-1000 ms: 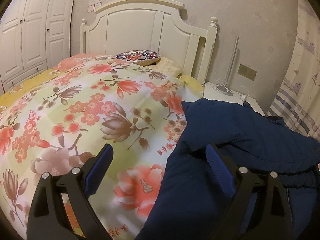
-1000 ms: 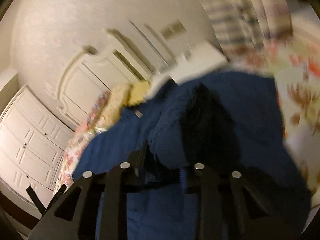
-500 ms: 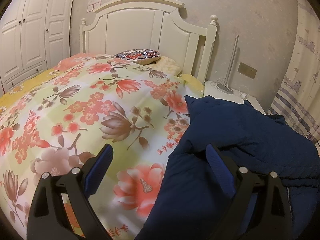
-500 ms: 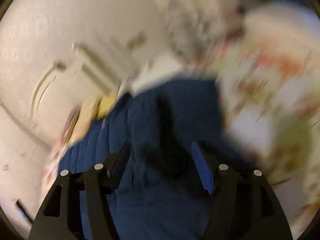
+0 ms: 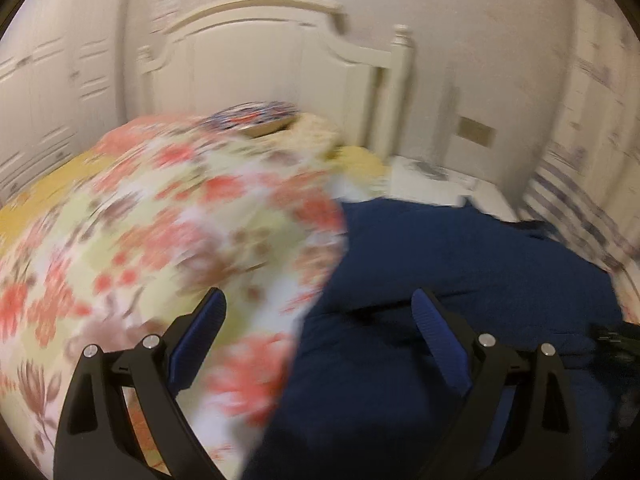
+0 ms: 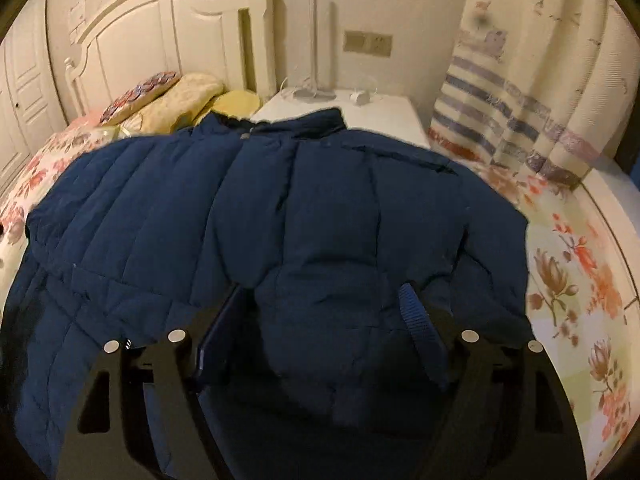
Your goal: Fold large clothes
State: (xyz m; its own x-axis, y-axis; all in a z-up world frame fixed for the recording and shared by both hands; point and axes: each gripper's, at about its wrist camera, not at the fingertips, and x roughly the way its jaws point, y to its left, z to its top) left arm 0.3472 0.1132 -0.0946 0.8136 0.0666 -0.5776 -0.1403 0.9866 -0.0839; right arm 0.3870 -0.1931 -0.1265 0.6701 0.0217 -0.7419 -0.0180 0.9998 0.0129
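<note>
While my right gripper [image 6: 320, 312] hangs over the bed, its jaws are opening, with a puffed fold of the navy-blue quilted padded jacket [image 6: 280, 208] bulging up between the blue-padded fingers [image 6: 416, 316]; the pads look clear of the cloth, so I read it as released. That jacket lies spread across the flower-printed, pink-and-green bed quilt [image 6: 572, 280], its collar towards the head end, near the white bedside cabinet [image 6: 384, 112], and its body reaching to the quilt's right edge.

From my left wrist camera (badly smeared, so details are thin) the left gripper [image 5: 320, 312] stands wide apart with nothing clamped: one finger over the floral quilt [image 5: 160, 220], the other over the jacket [image 5: 460, 272], whose left edge runs between them.

At the head of the bed I see the cream wooden headboard [image 6: 168, 36], a patterned cushion [image 6: 140, 92] and pale yellow pillows [image 6: 184, 100] against it. A striped curtain [image 6: 516, 92] hangs beyond the cabinet, at the bed's right side.
</note>
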